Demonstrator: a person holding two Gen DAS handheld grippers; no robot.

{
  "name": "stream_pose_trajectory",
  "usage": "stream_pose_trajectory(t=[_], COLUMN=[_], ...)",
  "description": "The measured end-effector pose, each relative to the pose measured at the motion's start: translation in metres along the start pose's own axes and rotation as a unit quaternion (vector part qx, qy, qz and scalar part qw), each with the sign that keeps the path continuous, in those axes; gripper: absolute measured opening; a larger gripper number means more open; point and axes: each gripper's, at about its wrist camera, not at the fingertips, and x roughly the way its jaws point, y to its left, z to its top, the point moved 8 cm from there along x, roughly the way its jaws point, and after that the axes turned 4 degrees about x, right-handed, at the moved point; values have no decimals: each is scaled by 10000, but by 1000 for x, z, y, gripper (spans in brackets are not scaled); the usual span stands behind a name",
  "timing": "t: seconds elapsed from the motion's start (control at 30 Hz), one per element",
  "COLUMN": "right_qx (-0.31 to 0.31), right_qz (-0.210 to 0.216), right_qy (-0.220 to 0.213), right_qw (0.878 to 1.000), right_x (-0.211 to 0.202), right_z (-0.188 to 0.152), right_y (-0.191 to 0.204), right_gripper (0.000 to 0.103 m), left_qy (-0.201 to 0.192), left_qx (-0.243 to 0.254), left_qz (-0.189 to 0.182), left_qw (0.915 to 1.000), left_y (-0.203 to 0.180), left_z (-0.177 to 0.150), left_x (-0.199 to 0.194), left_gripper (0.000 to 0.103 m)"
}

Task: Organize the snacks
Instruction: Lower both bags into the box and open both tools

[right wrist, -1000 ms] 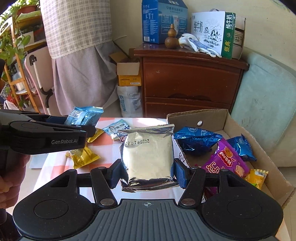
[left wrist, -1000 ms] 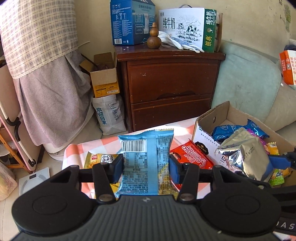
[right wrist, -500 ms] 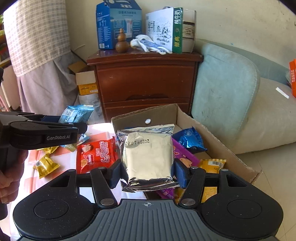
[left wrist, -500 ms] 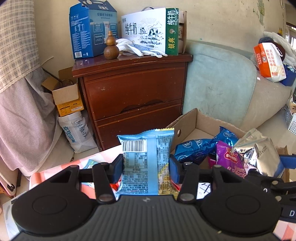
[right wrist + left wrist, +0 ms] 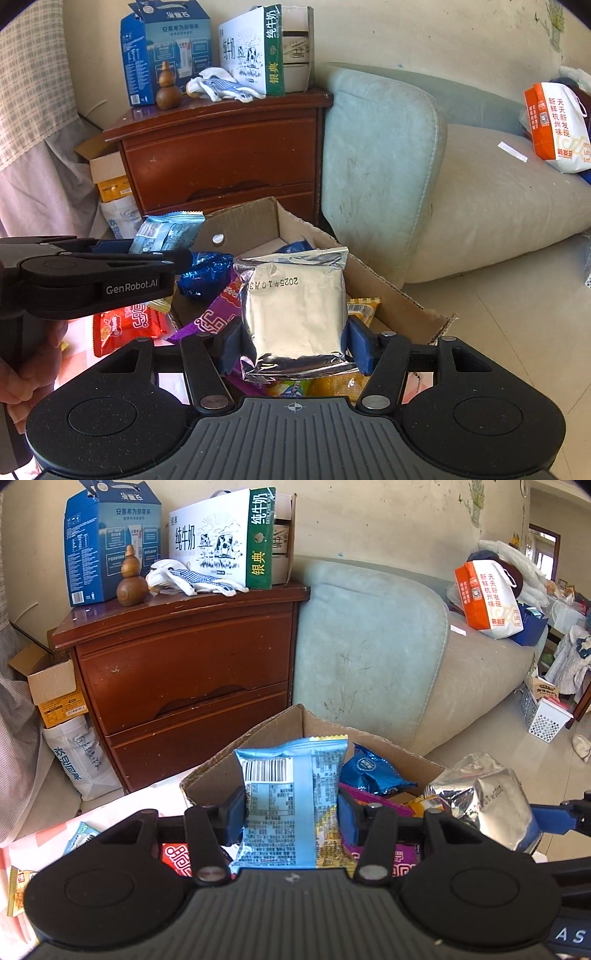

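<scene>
My left gripper (image 5: 291,814) is shut on a light blue snack packet (image 5: 290,805), held upright over the near wall of the open cardboard box (image 5: 269,734). My right gripper (image 5: 293,341) is shut on a silver foil packet (image 5: 295,310) above the same box (image 5: 388,291). The box holds a dark blue packet (image 5: 369,771), a purple packet (image 5: 214,314) and orange ones. In the right wrist view the left gripper (image 5: 162,254) comes in from the left with its blue packet (image 5: 166,232). In the left wrist view the silver packet (image 5: 484,801) shows at the right.
A red packet (image 5: 125,325) and yellow and blue packets (image 5: 79,836) lie on the checked tablecloth left of the box. Behind stand a brown drawer chest (image 5: 184,672) with cartons on top and a pale sofa (image 5: 388,657). A hand (image 5: 33,369) grips the left tool.
Both grippers have swung right from over the tablecloth to over the cardboard box, each still holding its packet. The box now fills the middle of both views.
</scene>
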Motion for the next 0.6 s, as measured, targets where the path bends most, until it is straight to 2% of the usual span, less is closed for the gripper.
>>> stream_pose_trajectory(t=[0.1, 0.17, 0.23, 0.3, 0.47, 0.6], right_qx=[95, 157, 122, 24, 109, 122], right_qz=[-67, -114, -141, -190, -79, 113], right_qy=[24, 79, 60, 4, -67, -183], right_qw=[9999, 9998, 9998, 9998, 9999, 9997], right_x=[1, 3, 4, 2, -1, -6], right_z=[0, -1, -2, -1, 2, 5], right_y=[-6, -10, -10, -10, -8, 1], right_gripper=[58, 60, 62, 69, 70, 70], left_qy=[-4, 30, 39, -61, -220, -169], left_qx=[4, -53, -184, -263, -368, -577], left_qz=[-187, -305, -324, -323, -243, -131], left_qw=[9998, 9995, 9993, 9991, 9988, 9981], left_y=[-11, -16, -16, -14, 1, 21], left_z=[2, 0, -1, 2, 14, 13], left_x=[6, 11, 12, 9, -8, -19], left_gripper=[49, 54, 73, 79, 79, 82])
